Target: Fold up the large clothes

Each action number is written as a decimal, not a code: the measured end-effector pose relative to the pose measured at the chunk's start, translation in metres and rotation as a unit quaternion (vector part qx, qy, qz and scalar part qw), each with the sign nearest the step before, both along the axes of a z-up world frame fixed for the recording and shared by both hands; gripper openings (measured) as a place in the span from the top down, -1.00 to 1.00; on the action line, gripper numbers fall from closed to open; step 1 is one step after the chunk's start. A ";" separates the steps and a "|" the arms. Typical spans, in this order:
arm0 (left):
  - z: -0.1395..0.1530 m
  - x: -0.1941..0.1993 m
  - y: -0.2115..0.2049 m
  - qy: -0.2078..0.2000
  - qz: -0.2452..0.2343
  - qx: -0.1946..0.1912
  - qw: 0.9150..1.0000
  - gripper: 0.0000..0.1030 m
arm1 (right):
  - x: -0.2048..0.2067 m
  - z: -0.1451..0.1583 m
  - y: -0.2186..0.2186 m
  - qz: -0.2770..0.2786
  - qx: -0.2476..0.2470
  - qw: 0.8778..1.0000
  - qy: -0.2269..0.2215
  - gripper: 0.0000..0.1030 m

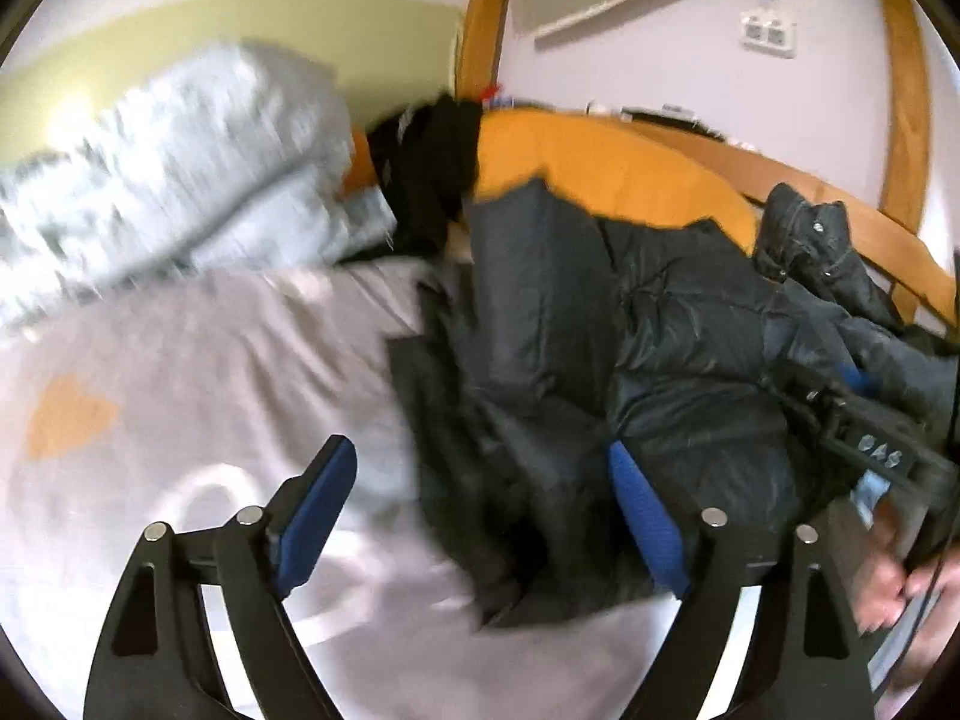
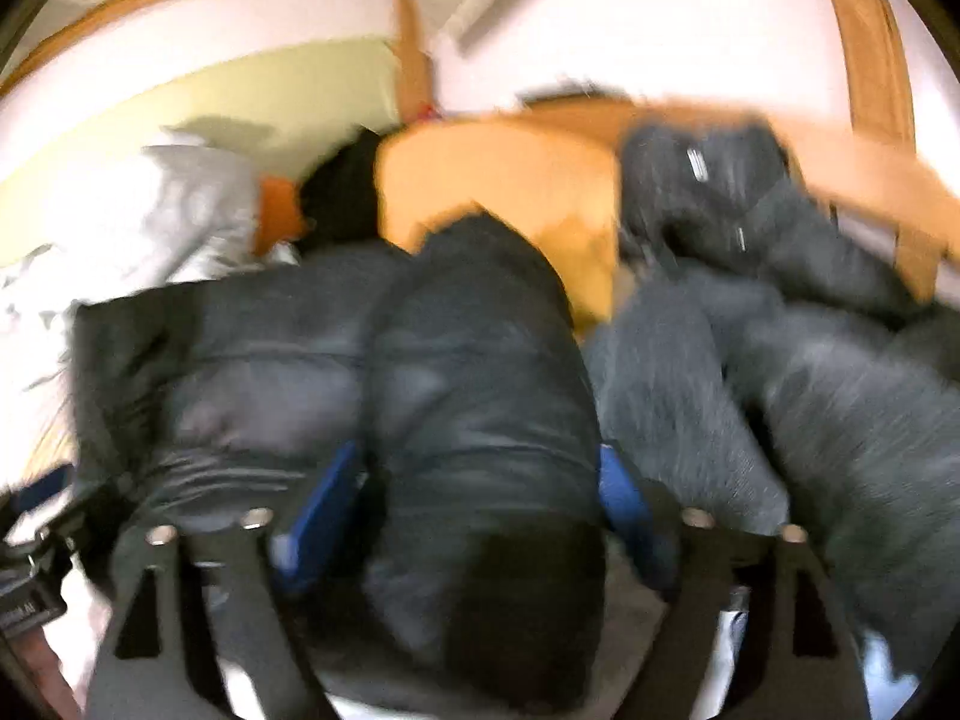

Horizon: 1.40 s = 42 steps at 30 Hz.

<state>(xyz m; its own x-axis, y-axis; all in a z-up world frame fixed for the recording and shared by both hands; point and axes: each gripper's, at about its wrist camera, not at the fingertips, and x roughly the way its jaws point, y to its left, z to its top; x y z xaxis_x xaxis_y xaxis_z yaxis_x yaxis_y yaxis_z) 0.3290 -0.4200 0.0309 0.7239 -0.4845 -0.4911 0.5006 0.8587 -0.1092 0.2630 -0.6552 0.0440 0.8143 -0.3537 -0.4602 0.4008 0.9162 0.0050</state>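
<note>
A dark padded jacket (image 1: pixel 600 330) lies crumpled on the pale bed sheet (image 1: pixel 210 360), with its left edge reaching between my left fingers. My left gripper (image 1: pixel 480 480) stands open above that edge, and its blue pads (image 1: pixel 324 510) press on nothing. In the right wrist view, which is blurred, a thick puffy fold of the jacket (image 2: pixel 480 360) runs lengthwise between the spread jaws of my right gripper (image 2: pixel 474 492). It fills the gap, but the blue pads (image 2: pixel 327 510) stand wide. In the left wrist view, the right gripper's body (image 1: pixel 870 444) and a hand (image 1: pixel 900 588) show at the far right.
A pale blue-grey duvet (image 1: pixel 168 168) is heaped at the back left. An orange pillow (image 1: pixel 600 168) and a black garment (image 1: pixel 432 168) lie at the head. Another dark garment with snaps (image 1: pixel 804 234) rests against the wooden bed rail (image 1: pixel 840 204) on the right.
</note>
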 end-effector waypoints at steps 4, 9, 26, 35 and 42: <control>0.019 -0.034 0.059 -0.059 0.033 -0.011 0.998 -1.00 | -0.035 0.019 0.053 0.038 -0.029 0.998 -0.051 -1.00; 0.025 -0.056 0.116 -0.086 0.069 -0.015 0.994 -1.00 | -0.060 0.003 0.110 0.080 0.026 0.994 -0.068 -1.00; -0.019 -0.072 0.132 -0.121 0.086 -0.008 0.989 -1.00 | -0.077 -0.033 0.151 0.039 -0.026 0.996 -0.075 -1.00; -0.020 -0.068 0.132 -0.112 0.087 -0.011 0.990 -1.00 | -0.079 -0.033 0.155 0.037 -0.037 0.996 -0.078 -1.00; -0.021 -0.066 0.131 -0.113 0.085 -0.009 0.990 -1.00 | -0.080 -0.033 0.157 0.035 -0.044 0.995 -0.081 -1.00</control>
